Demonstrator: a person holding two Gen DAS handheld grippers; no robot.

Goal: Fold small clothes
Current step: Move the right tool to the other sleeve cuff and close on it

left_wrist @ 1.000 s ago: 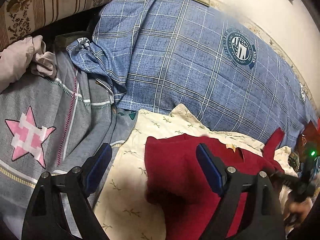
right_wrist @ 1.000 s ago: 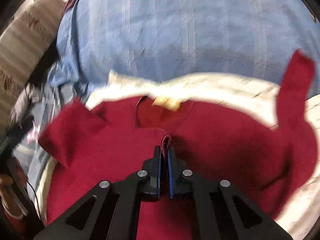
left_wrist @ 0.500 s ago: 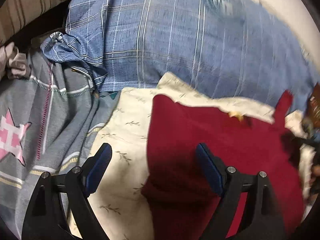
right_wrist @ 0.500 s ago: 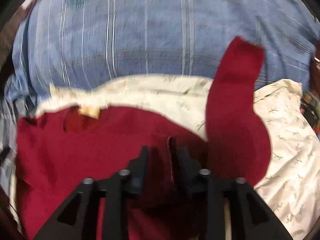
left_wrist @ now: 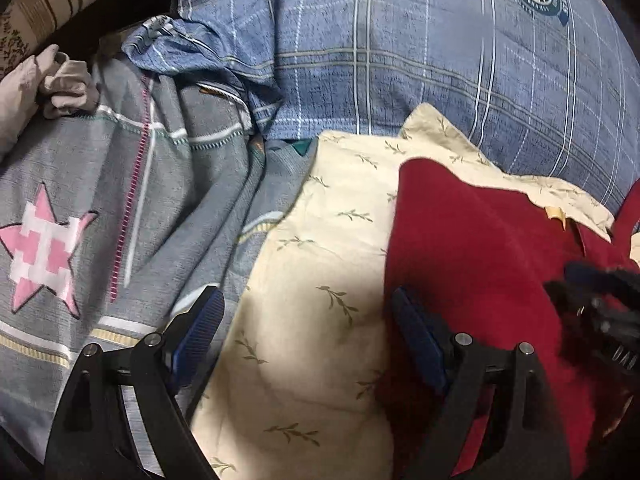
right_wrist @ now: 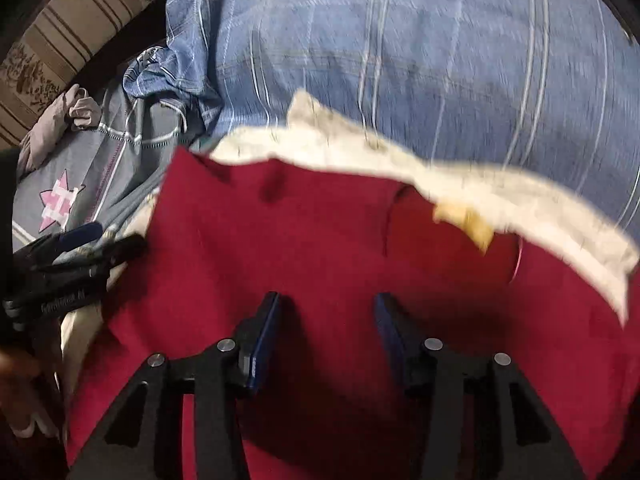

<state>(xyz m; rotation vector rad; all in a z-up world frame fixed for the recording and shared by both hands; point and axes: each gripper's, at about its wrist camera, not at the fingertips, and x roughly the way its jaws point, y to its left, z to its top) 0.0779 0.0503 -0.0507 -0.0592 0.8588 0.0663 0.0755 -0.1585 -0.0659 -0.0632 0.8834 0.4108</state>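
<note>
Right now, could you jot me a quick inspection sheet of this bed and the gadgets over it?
Surface: cream leaf-print cloth spread over a blue plaid quilt.
Job's things: red garment lies flat on the cream cloth, yellow neck tag showing.
Clutter: grey star-patterned bedding; crumpled beige cloth.
Grippers: left gripper open, empty, at the garment's edge; right gripper open above the red fabric, gripping nothing.
Cables: nothing seen.
Surroundings: striped floral pillow at the bed's head.
</note>
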